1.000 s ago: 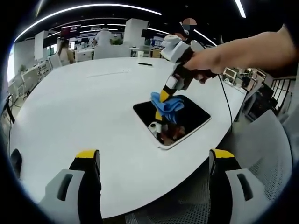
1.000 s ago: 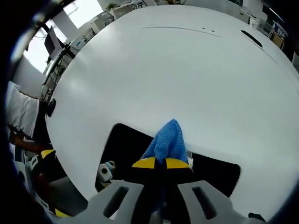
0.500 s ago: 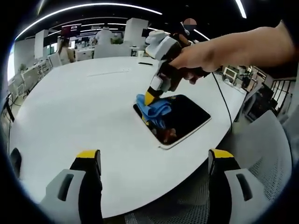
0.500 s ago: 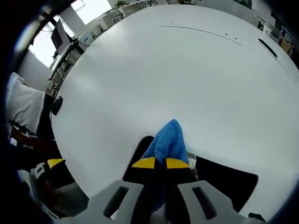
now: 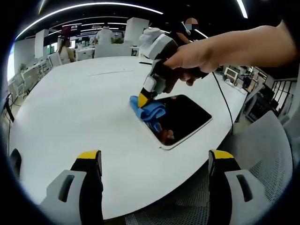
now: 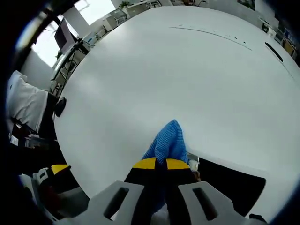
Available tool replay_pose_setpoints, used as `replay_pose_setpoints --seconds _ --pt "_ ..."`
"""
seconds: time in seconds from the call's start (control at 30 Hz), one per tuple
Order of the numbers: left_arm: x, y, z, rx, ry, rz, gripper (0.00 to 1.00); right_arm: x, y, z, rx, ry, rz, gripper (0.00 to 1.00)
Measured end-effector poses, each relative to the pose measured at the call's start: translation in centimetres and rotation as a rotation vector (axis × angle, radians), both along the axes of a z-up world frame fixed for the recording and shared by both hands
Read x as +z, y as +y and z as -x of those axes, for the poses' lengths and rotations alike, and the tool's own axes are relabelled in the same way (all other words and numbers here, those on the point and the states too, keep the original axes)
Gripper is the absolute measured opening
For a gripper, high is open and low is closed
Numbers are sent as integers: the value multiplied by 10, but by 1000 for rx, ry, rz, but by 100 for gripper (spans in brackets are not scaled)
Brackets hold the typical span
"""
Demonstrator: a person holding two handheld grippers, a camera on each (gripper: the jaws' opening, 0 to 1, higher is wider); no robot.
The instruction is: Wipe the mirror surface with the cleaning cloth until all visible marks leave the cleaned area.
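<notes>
While right gripper (image 5: 143,97) is pinching blue cloth (image 5: 149,111) between pressed-together jaws, cloth is dragging at mirror's (image 5: 185,117) far-left corner on white table (image 5: 75,117), pressing down to scrub edge. Left gripper (image 5: 154,161) is hovering with jaws spread, gripping nothing, keeping clear near table edge, likely watching.

Large white oval table (image 5: 84,117), curved ceiling light strips (image 5: 84,8), grey mesh chair (image 5: 267,150), distant desks (image 5: 33,72)

An open-plan office: a large white conference table (image 5: 84,117), mesh chairs (image 5: 276,154), desks (image 5: 101,49) with monitors at the far side, ceiling strip lights (image 5: 89,7).
</notes>
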State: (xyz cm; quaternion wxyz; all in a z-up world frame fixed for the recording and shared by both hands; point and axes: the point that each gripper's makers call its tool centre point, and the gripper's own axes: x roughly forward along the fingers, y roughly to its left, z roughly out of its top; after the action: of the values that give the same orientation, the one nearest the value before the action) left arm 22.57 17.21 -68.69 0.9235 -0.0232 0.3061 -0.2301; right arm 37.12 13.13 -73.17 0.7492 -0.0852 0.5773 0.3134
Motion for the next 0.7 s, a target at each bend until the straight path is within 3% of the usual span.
replay_pose_setpoints --seconds 0.7 --pt "1 0 -3 1 0 -1 94 -2 -4 10 -19 13 -4 0"
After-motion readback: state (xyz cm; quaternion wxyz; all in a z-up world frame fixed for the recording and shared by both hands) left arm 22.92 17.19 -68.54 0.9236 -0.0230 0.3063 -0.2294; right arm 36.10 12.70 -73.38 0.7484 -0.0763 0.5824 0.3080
